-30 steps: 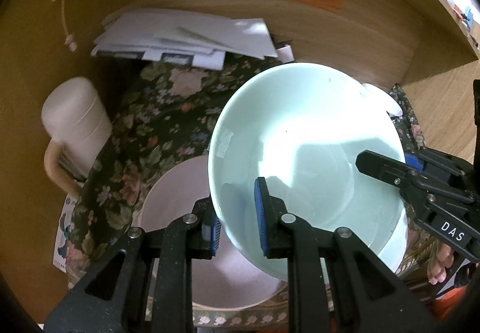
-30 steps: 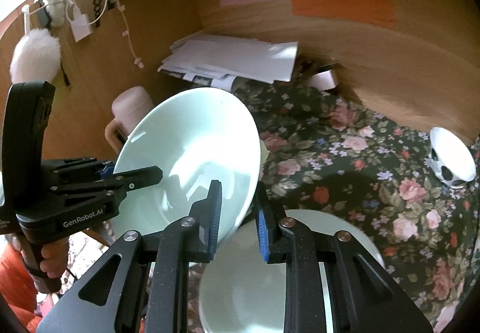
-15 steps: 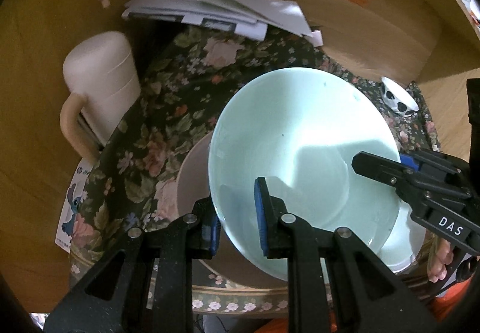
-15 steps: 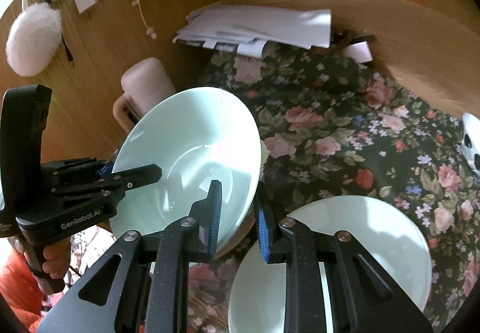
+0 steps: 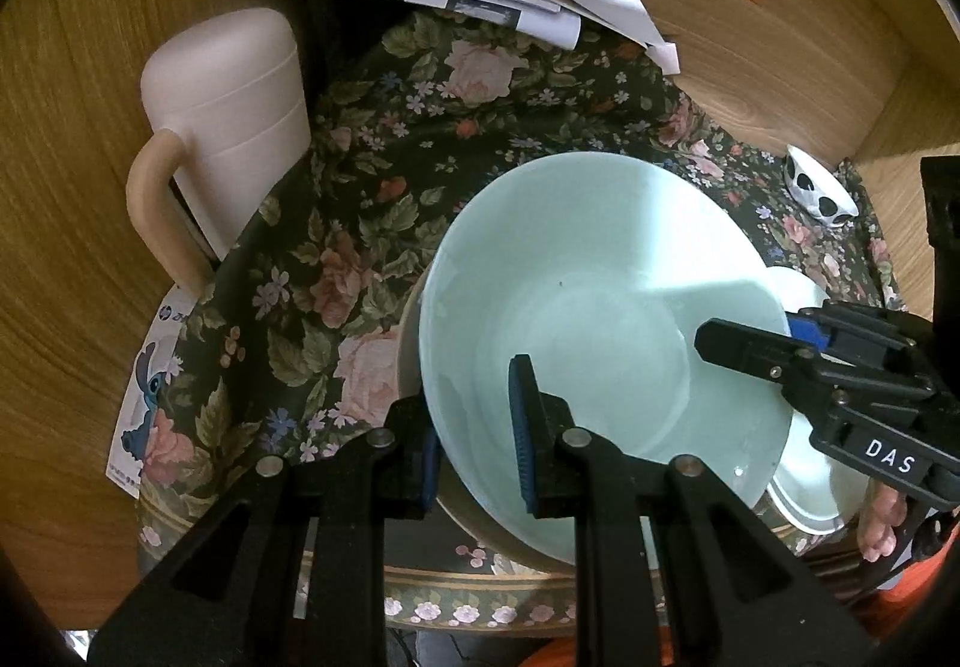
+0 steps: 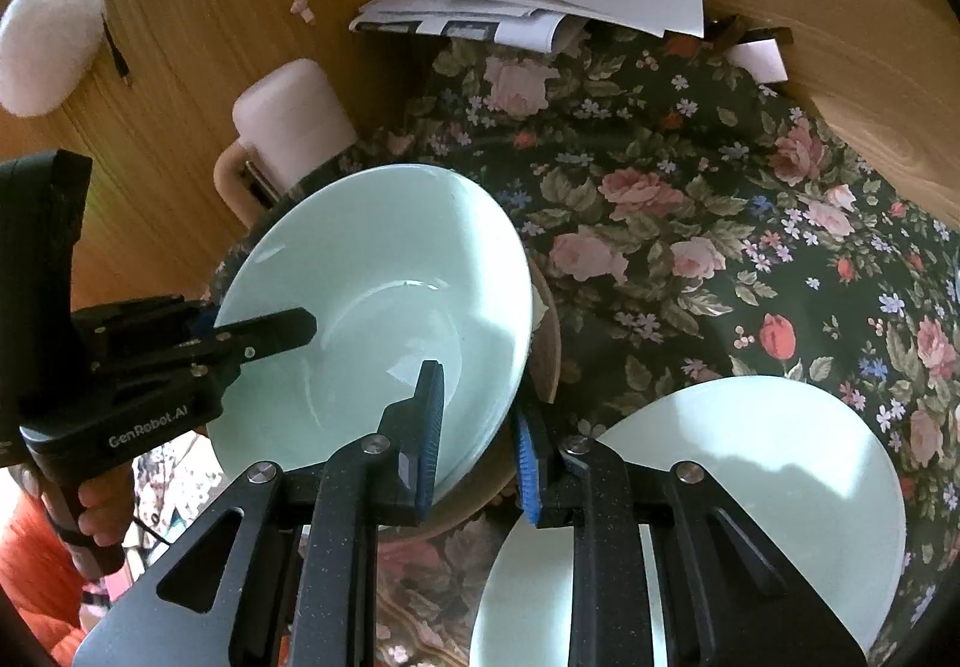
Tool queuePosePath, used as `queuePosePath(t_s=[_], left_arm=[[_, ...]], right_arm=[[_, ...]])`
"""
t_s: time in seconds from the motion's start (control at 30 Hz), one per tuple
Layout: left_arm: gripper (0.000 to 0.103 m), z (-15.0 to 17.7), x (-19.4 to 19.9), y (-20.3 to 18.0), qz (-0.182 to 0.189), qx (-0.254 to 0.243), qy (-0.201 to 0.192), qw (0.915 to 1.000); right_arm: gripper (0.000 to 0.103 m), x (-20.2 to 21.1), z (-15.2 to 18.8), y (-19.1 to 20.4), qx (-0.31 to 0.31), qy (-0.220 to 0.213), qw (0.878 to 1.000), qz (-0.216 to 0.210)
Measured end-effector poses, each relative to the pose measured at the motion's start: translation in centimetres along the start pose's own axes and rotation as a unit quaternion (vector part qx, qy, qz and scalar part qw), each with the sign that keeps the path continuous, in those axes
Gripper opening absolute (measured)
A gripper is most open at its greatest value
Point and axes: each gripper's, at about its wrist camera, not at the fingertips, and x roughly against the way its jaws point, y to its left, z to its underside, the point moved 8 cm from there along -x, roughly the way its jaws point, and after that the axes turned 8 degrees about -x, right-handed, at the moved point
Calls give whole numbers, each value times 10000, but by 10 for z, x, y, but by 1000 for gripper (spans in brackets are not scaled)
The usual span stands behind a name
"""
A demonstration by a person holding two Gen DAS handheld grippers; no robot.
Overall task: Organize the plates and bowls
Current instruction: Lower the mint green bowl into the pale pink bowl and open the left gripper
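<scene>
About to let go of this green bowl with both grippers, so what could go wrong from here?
1. The green bowl is tilted, pinched at opposite rim edges by the left gripper and right gripper. If one lets go first, it may swing and knock the tan dish beneath.
2. The pale plate lies close beside; a sliding bowl could strike it.
3. The floral cloth is rumpled, so dishes may sit unevenly.

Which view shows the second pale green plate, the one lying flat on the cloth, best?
The right wrist view: the flat plate lies almost whole beside the held bowl. In the left wrist view only a sliver of it shows behind the bowl's rim and the right gripper.
</scene>
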Motion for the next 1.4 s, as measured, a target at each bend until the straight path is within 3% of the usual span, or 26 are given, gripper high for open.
queuePosePath(t_s=[0.2,0.5,0.6,0.67,0.97,1.03,1.1,1.33,1.4], left_arm=[[20,-2,-4,-1,-107,-97,-12,9999],[20,-6,-8,-2,-214,-180,-23,9996],[20,-8,-12,-2,-259,-198,-1,9995],[20,-11,-10,-3,-313,-243,-79,9992],[20,-19,-9,-3,-466,-245,-176,9985],[26,-23,-4,-4,-679,-367,-314,9965],[39,-29,2,-6,-850,-527,-523,9936],[42,-46,7,-21,-767,-657,-672,9926],[50,-52,12,-27,-707,-625,-767,9926]], right_arm=[[23,4,-2,2,249,-116,9993,246],[24,6,-3,-1,292,-64,9991,295],[31,11,-5,-2,422,-226,9977,489],[35,14,-6,-2,455,-261,9975,473],[35,2,-5,-16,235,-162,9989,379],[35,0,-5,-19,168,-156,9991,351],[35,-1,-5,-21,145,-138,9992,336],[37,18,-9,-29,115,-366,9986,350],[40,33,-14,-36,109,-550,9976,411]])
